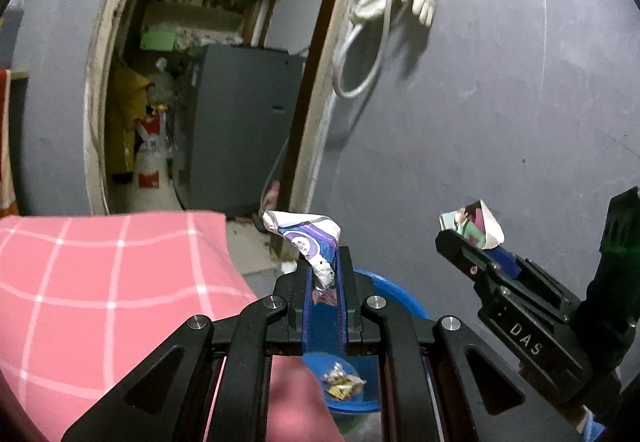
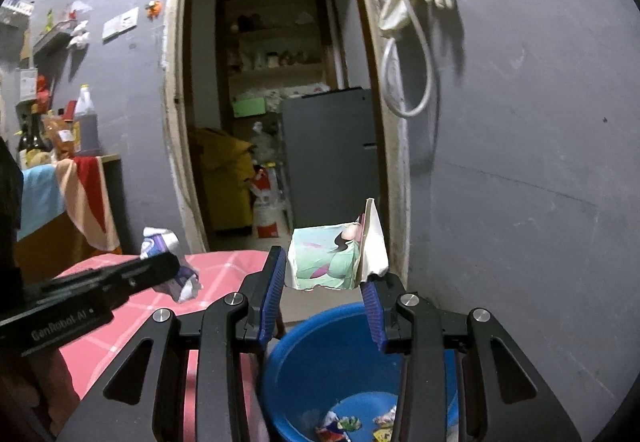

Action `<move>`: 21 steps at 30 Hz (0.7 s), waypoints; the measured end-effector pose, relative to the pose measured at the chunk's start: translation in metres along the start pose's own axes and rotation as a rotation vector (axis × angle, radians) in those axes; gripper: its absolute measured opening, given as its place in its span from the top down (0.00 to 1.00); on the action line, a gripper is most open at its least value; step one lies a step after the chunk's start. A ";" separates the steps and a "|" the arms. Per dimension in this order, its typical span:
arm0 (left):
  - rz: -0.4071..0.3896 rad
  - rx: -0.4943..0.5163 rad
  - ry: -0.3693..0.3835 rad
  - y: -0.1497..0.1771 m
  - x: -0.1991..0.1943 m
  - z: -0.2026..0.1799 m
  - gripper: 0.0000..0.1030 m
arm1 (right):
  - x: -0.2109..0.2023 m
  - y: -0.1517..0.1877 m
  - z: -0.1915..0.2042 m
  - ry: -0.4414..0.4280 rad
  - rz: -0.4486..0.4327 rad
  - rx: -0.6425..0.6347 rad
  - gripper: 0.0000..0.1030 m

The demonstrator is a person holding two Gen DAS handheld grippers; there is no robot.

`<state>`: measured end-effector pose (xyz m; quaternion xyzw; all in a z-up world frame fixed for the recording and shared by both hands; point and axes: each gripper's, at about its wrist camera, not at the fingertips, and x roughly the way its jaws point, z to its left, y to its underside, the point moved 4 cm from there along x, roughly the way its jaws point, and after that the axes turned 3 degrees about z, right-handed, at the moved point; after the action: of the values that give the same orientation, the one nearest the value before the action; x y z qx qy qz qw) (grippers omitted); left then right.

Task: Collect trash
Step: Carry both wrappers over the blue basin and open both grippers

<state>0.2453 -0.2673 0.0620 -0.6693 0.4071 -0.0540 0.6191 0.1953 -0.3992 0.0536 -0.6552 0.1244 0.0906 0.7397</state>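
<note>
My left gripper (image 1: 325, 274) is pinched tight on a crumpled white-and-purple wrapper (image 1: 310, 242), its long axis running up and leftward out of the jaws. My right gripper (image 2: 326, 292) clamps a torn cartoon-printed carton (image 2: 336, 256), standing upright, peak upward. Both hang above the blue basin (image 2: 320, 354) beside the pink checked cloth (image 1: 100, 282).

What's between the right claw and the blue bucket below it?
Nothing: in the right wrist view the right claw, gripping the cartoon carton, hangs over the blue bucket with open air between.
</note>
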 end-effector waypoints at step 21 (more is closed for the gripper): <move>0.281 -0.088 0.032 0.030 0.079 0.006 0.91 | 0.048 0.032 -0.033 0.060 0.253 0.082 0.60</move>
<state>0.2868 -0.3080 0.0004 -0.6312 0.5088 0.0405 0.5839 0.2295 -0.4294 0.0053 -0.6059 0.2316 0.1586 0.7444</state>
